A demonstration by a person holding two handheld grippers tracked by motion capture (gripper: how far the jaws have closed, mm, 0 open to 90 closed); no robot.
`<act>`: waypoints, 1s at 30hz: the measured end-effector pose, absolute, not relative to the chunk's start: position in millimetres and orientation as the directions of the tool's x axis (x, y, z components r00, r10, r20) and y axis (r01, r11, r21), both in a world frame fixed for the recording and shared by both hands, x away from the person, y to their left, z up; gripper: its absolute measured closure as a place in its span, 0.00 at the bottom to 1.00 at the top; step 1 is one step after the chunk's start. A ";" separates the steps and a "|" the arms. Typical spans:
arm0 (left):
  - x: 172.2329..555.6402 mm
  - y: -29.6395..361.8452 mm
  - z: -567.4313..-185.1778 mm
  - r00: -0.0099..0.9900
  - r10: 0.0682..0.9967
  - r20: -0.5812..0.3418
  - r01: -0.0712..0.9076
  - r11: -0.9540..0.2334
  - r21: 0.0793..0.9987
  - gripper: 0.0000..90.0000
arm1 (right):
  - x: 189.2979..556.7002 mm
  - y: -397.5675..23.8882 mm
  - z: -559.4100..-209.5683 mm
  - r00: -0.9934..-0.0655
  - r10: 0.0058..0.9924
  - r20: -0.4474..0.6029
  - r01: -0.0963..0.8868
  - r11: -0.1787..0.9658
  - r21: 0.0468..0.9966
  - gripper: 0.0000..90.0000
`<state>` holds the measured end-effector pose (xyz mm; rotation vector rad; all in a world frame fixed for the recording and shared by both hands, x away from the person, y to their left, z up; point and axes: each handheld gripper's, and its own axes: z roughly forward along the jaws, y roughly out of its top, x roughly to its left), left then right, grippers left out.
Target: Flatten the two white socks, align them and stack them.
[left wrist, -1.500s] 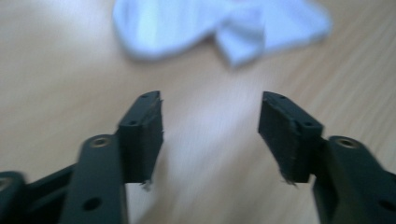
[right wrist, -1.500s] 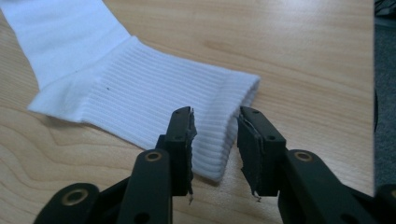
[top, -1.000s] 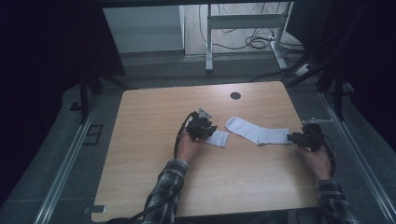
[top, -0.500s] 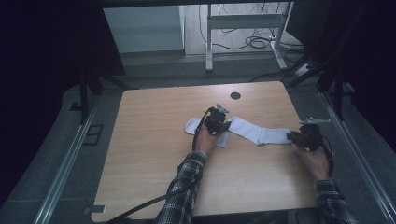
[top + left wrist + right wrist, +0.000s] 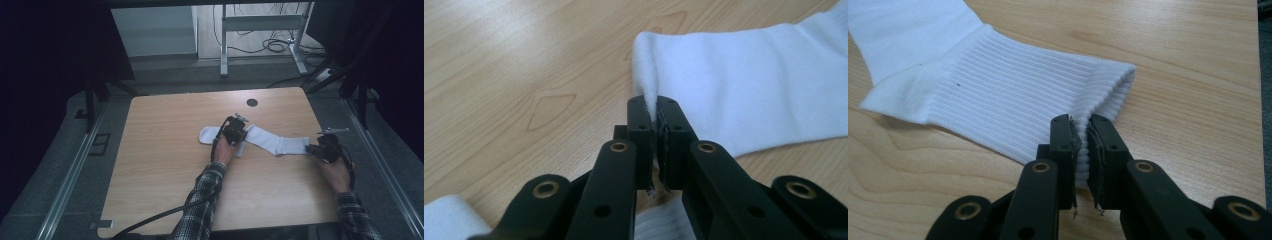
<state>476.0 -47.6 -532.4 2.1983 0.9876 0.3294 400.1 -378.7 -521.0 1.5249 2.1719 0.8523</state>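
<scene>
The left gripper (image 5: 654,125) has its jaws clamped on a pinched-up fold of a white sock (image 5: 749,95); they have just been closing, and the fabric stands in a thin ridge rising out from between the pads. Beyond that ridge the sock lies flat on the pale wooden counter (image 5: 524,65), and more white fabric shows at the lower left corner of the left gripper view and under the jaws.

The right gripper (image 5: 1082,145) has its jaws pressed together on the ribbed cuff of the sock (image 5: 998,100), at the edge near the cuff's open end; these jaws too have just been closing, with the ribbed cloth between them. From the cuff the sock runs off to the upper left of the right gripper view, where the ribbing gives way to smooth knit.

From the high view, the sock (image 5: 280,144) lies stretched across the right half of the counter (image 5: 165,160), slanting from upper left to lower right. The left gripper (image 5: 235,132) sits over the part of the sock toward its left end, and a rounded bit of white fabric pokes out to the left of it. The right gripper (image 5: 320,149) is at the sock's right end, near the counter's right edge. Both forearms wear plaid sleeves (image 5: 200,200), and a black cable (image 5: 150,220) trails from the left arm toward the counter's near edge.
</scene>
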 end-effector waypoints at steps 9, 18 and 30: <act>457.6 -35.9 -510.1 0.702 0.711 -0.047 0.512 -0.457 0.727 0.96 | 393.4 -379.9 -509.0 -0.375 0.926 0.042 0.680 0.244 0.692 0.91; 422.8 -8.6 -489.2 0.728 0.684 -0.033 0.469 -0.463 0.752 0.96 | 381.7 -366.8 -496.7 -0.422 0.905 0.057 0.655 0.260 0.709 0.92; 375.2 45.1 -482.4 0.701 0.713 -0.019 0.470 -0.442 0.764 0.96 | 364.3 -327.7 -485.9 -0.536 0.841 0.075 0.612 0.326 0.721 0.93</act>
